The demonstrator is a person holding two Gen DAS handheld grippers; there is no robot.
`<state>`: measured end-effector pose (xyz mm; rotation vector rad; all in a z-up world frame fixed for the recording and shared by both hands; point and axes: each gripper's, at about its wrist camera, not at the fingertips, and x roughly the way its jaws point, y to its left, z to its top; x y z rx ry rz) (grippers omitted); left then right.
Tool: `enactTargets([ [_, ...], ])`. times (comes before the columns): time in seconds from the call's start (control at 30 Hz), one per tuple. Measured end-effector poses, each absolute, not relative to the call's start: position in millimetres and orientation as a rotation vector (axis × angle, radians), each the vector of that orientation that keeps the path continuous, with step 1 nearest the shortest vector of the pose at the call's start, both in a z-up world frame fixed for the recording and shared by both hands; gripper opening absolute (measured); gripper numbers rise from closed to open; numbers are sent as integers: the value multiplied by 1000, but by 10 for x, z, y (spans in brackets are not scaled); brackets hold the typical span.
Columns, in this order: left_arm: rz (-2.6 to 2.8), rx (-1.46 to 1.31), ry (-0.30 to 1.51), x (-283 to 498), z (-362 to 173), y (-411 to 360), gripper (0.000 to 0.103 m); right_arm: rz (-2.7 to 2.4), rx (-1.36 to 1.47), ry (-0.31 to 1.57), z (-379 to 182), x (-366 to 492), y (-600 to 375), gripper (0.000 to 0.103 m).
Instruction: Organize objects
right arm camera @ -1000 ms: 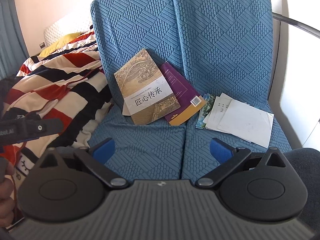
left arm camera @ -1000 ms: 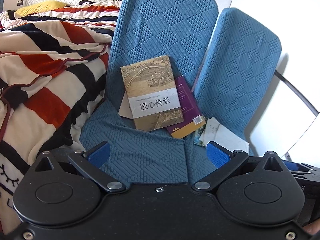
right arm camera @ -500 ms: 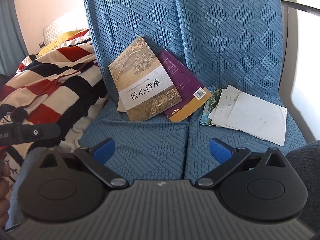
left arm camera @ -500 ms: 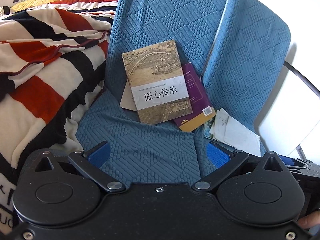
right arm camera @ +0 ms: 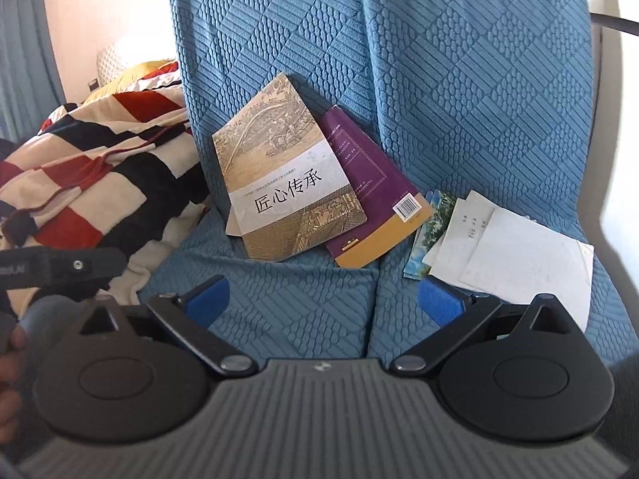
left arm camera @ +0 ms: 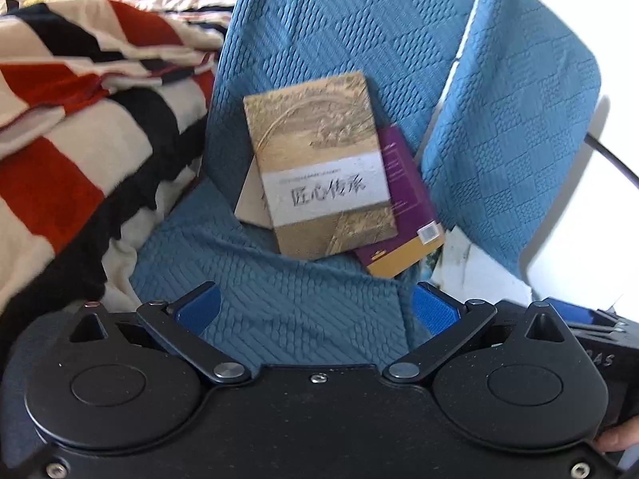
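While we hold both tools low over the blue seat cushion [right arm camera: 279,303], each with its fingers spread apart and empty, the books lie ahead. A tan book [left arm camera: 319,167] leans against the backrest, long axis running up and away, overlapping a purple book [right arm camera: 371,187] to its right. Our left gripper [left arm camera: 315,307] points almost straight at the tan book; our right gripper [right arm camera: 323,299] sits between the books and loose papers [right arm camera: 507,247] on the neighbouring cushion. A striped blanket [left arm camera: 80,139] crowds the left side. We judge nothing blocks the reach.
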<state>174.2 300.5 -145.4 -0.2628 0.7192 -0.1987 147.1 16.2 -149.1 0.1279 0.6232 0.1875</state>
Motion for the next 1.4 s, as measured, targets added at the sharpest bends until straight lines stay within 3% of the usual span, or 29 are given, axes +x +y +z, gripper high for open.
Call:
enactTargets([
  [0.47, -183, -200, 706, 2290, -1882, 2900, 102, 226, 118, 660, -1745, 1836, 275, 103],
  [1.0, -174, -327, 718, 3093, -2111, 3088, 102, 240, 78, 637, -1869, 2520, 292, 103],
  [1.4, -168, -386, 829, 3739, -2375, 3164, 102, 310, 34, 618, -1975, 3050, 422, 103],
])
